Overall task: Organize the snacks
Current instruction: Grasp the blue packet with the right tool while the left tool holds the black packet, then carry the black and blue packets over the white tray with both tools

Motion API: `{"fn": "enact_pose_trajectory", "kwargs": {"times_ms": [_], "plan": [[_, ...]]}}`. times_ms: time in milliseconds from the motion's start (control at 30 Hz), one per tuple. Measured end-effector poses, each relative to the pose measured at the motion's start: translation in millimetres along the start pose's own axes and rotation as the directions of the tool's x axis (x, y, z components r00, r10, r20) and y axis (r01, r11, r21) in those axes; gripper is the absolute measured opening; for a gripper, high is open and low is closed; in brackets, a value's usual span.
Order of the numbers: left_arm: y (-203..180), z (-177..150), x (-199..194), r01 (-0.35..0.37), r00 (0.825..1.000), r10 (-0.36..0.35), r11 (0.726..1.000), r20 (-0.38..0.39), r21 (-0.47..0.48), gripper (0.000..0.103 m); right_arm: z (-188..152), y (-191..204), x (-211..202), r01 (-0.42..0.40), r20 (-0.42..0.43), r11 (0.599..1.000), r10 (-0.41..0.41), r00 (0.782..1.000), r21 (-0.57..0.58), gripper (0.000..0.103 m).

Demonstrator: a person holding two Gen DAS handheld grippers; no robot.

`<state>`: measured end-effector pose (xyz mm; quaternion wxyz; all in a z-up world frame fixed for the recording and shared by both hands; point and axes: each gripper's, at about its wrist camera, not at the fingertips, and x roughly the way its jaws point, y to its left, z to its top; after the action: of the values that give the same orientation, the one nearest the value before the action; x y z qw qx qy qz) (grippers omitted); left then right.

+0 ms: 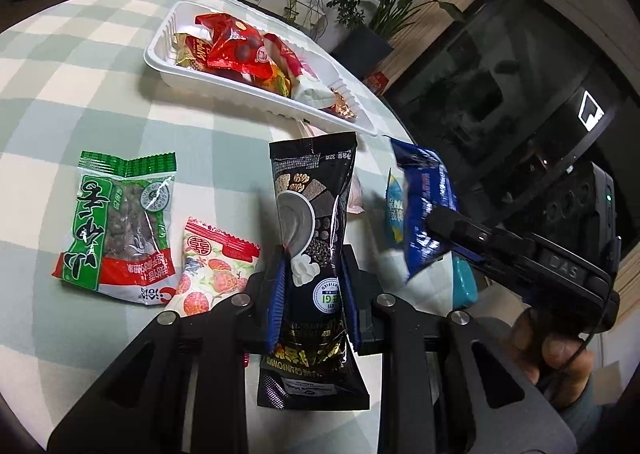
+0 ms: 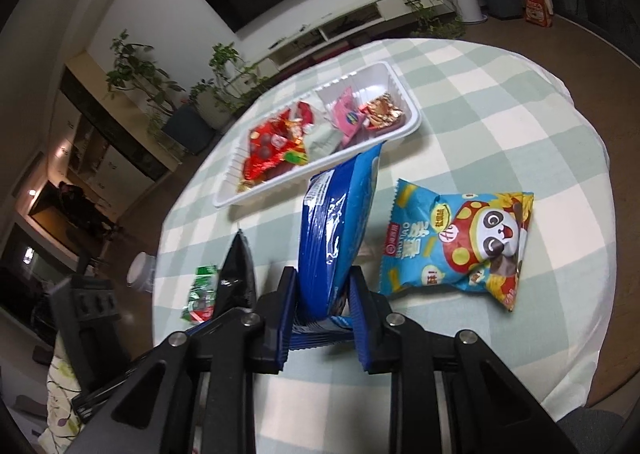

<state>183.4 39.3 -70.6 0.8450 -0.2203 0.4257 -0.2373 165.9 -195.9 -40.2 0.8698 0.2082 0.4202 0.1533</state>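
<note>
Now the left gripper (image 1: 312, 286) pinches a black packet (image 1: 310, 238) upright over the checked table (image 1: 100, 73), and the right gripper (image 2: 324, 306) clamps a blue packet (image 2: 336, 230). Beyond them, a white tray (image 2: 404, 129) holds red and pink snacks; a panda packet (image 2: 460, 242) lies just beside the blue one.

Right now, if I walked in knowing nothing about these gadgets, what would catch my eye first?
Probably the two snack packs held up off the checked tablecloth: a black sachet pinched in the left gripper and a blue packet clamped in the right gripper. Behind them sits a white tray piled with bright red wrappers, and a panda-printed bag lies right of the blue packet.
</note>
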Motion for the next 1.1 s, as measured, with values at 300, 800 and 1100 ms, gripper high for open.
{"fn": "enact_pose_trajectory", "kwargs": {"times_ms": [300, 800, 1100], "plan": [[2.2, 1.9, -10.6, 0.001, 1.0, -0.001, 1.0, 0.025, -0.018, 0.023, -0.4, -25.9, -21.9, -0.014, 0.034, 0.998, 0.012, 0.999, 0.055, 0.028], [12.0, 44.1, -53.0, -0.054, 0.993, 0.057, 0.998, 0.106, -0.034, 0.023, 53.9, -74.6, -66.0, 0.029, 0.168, 0.994, -0.046, 0.985, 0.102, 0.028], [17.4, 80.9, -44.7, -0.131, 0.989, 0.131, 0.991, 0.071, -0.007, 0.012, 99.8, -57.6, -61.4, 0.037, 0.215, 0.999, -0.039, 0.976, 0.016, 0.028]]}}
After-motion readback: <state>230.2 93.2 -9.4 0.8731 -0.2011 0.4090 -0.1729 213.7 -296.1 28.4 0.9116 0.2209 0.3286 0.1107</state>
